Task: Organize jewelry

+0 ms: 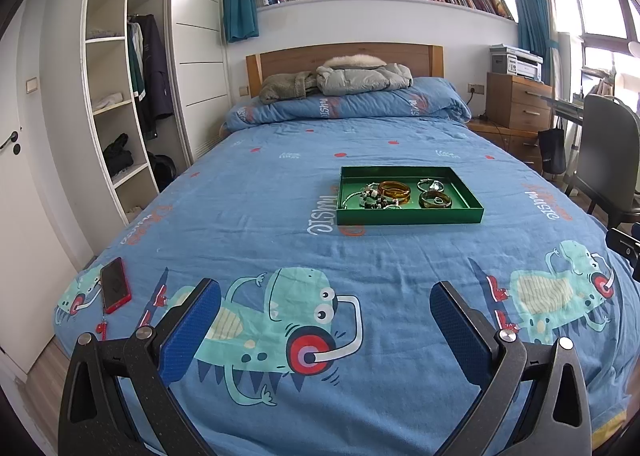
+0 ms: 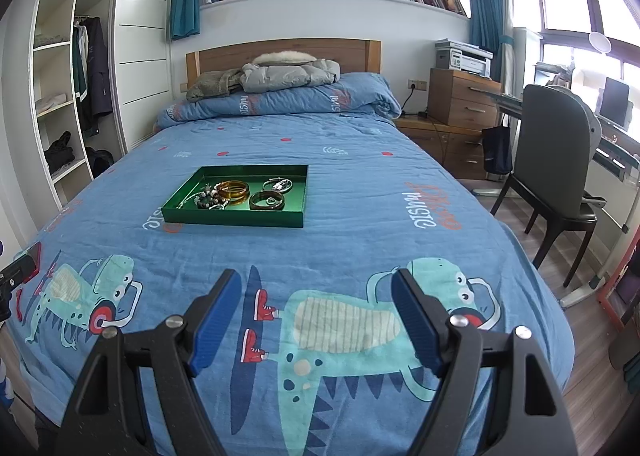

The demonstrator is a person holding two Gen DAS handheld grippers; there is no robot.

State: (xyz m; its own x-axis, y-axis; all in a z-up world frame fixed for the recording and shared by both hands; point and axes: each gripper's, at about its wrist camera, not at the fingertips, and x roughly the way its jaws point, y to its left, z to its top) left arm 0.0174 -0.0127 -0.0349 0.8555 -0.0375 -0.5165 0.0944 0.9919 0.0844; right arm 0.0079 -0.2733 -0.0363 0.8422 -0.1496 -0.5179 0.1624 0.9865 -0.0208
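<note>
A green tray (image 1: 408,215) lies on the blue bed in the left wrist view, and also in the right wrist view (image 2: 240,218). It holds amber bangles (image 1: 395,191) (image 2: 233,190), a dark bangle (image 1: 435,199) (image 2: 267,200), a silver piece (image 1: 431,185) (image 2: 279,184) and a tangle of beaded bracelets (image 1: 374,197) (image 2: 206,199). My left gripper (image 1: 325,296) is open and empty, well short of the tray. My right gripper (image 2: 316,284) is open and empty, near the foot of the bed, with the tray ahead to the left.
A red phone (image 1: 115,290) lies at the bed's left front corner. Coats (image 1: 340,79) and a folded quilt sit at the headboard. A chair (image 2: 556,171), desk and drawers stand right of the bed. A wardrobe (image 1: 120,95) stands left.
</note>
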